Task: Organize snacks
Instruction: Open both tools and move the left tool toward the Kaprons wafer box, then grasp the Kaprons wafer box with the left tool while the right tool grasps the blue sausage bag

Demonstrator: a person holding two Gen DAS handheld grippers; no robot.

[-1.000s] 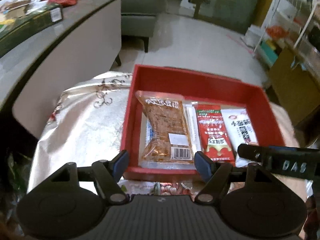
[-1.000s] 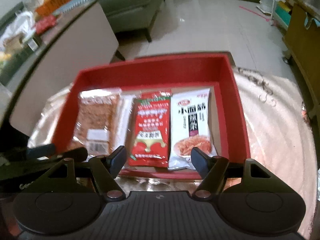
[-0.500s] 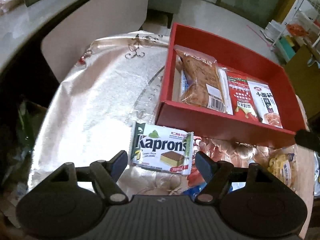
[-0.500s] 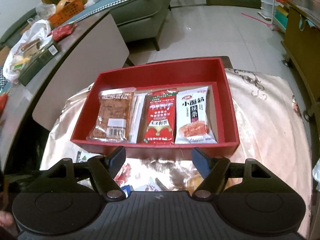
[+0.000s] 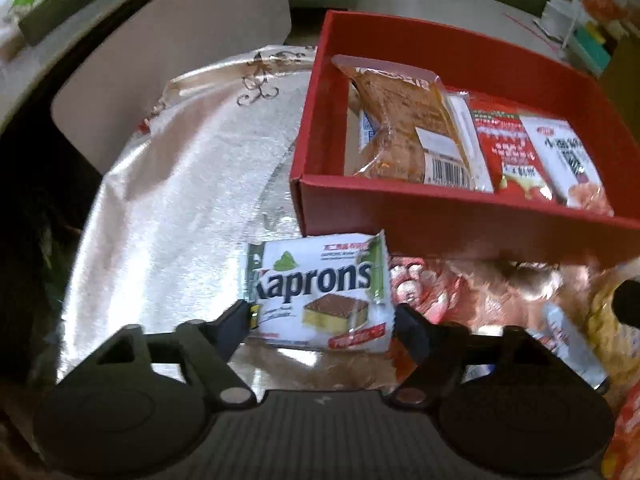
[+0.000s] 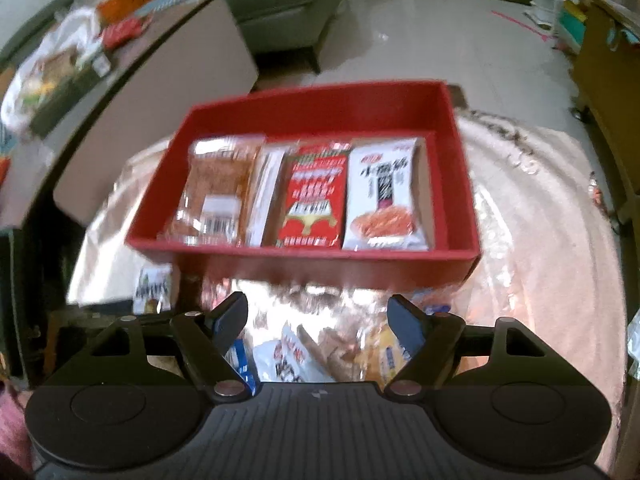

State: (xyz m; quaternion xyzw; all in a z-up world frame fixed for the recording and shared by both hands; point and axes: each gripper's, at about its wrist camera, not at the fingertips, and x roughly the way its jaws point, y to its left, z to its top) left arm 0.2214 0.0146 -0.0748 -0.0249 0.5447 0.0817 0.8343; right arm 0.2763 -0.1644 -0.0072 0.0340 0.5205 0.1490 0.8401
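Nearest, the left gripper (image 5: pixel 322 316) brackets the white Kaprons cake packet (image 5: pixel 320 292) lying on the shiny foil-covered table (image 5: pixel 180 208); its jaws have just been closing, pads at the packet's edges. Squeeze squarely, lift clear of the wall. Right gripper (image 6: pixel 316 316) hangs open, having widened, over loose snacks. Beyond sits the red cardboard box (image 5: pixel 460 224).
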